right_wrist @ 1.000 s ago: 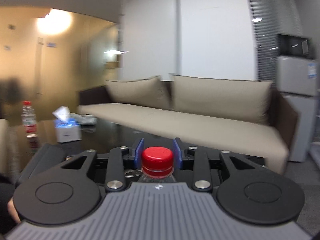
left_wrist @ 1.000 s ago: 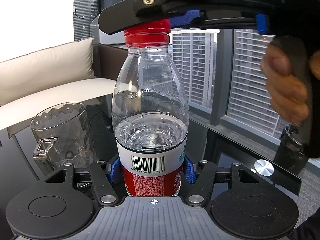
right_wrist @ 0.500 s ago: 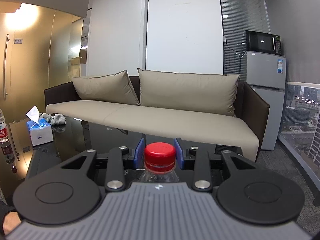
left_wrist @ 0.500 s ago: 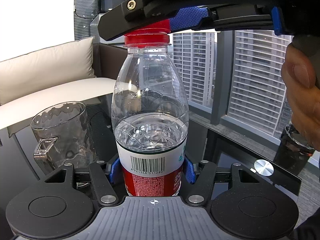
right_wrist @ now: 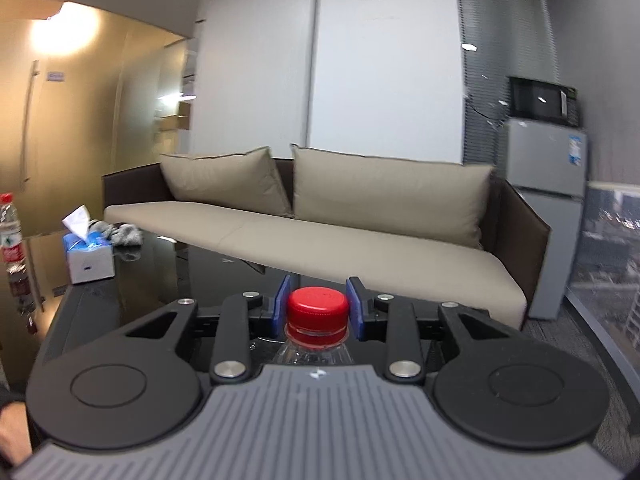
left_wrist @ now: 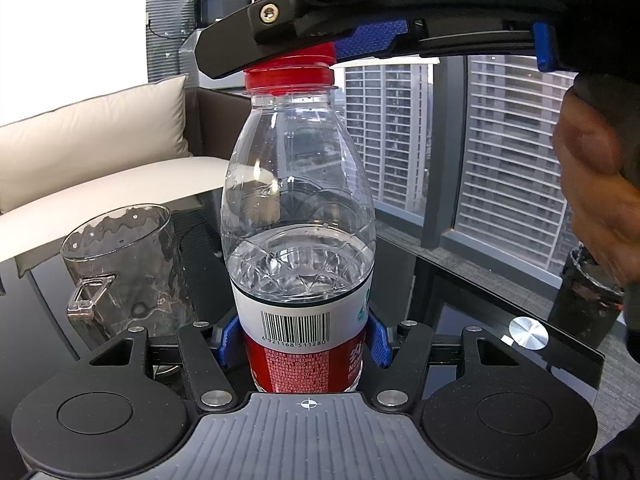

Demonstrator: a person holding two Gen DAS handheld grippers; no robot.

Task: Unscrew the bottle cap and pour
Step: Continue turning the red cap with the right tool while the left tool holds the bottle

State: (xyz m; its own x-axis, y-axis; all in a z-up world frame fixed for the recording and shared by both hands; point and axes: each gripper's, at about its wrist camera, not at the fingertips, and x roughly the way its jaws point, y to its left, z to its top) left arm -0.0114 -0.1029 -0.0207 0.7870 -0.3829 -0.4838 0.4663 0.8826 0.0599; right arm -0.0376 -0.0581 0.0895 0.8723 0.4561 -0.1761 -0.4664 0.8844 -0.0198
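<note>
A clear water bottle (left_wrist: 298, 208) with a red-and-white label stands upright on the dark glass table (left_wrist: 460, 300), about half full. My left gripper (left_wrist: 300, 340) is shut on its labelled lower body, a blue pad on each side. From above, my right gripper (left_wrist: 320, 52) reaches over the bottle's top, held by a hand (left_wrist: 592, 200). In the right wrist view its jaws are closing on the red cap (right_wrist: 317, 306), and the blue pads (right_wrist: 282, 306) touch both sides of it. An empty glass mug (left_wrist: 124, 272) stands just left of the bottle.
A tissue box (right_wrist: 86, 258) and a second bottle (right_wrist: 10, 232) sit at the table's far left. A beige sofa (right_wrist: 320, 240) runs behind the table, with a fridge (right_wrist: 548, 220) beside it. The table's edge (left_wrist: 560, 344) lies to the right, with a dark bin (left_wrist: 580, 300) past it.
The right gripper swung right around the cap, then back left, and its pads drew in against the cap. The bottle, the mug and the left gripper stayed put.
</note>
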